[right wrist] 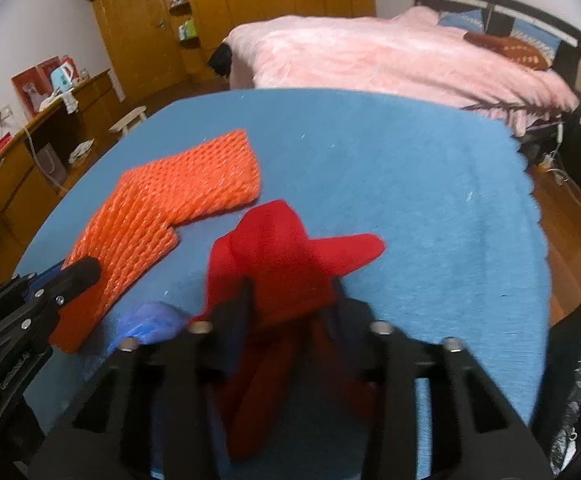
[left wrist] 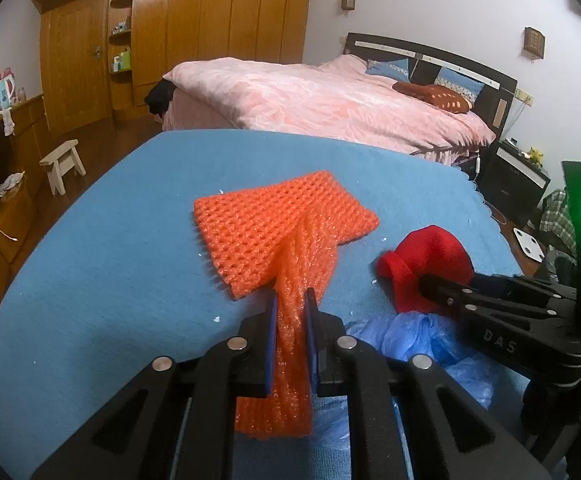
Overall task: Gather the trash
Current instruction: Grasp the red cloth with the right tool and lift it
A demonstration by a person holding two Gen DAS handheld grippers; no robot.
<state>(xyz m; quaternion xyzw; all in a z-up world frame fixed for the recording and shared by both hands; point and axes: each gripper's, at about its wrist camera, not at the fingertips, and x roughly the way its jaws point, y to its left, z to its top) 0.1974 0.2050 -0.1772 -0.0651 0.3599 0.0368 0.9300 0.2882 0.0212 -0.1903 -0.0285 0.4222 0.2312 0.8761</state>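
Orange foam netting [left wrist: 278, 236] fills the centre of the left wrist view on the blue cloth [left wrist: 90, 260], its twisted tail clamped in the left gripper [left wrist: 292, 312]; blue plastic [left wrist: 422, 340] lies lower right. Right wrist view shows the right gripper [right wrist: 290, 292] closed on red fabric [right wrist: 286, 248], lower centre.

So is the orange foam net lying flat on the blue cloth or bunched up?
Partly both: the far part of the orange foam net lies spread on the blue cloth; the near end is bunched between the left gripper's pads.
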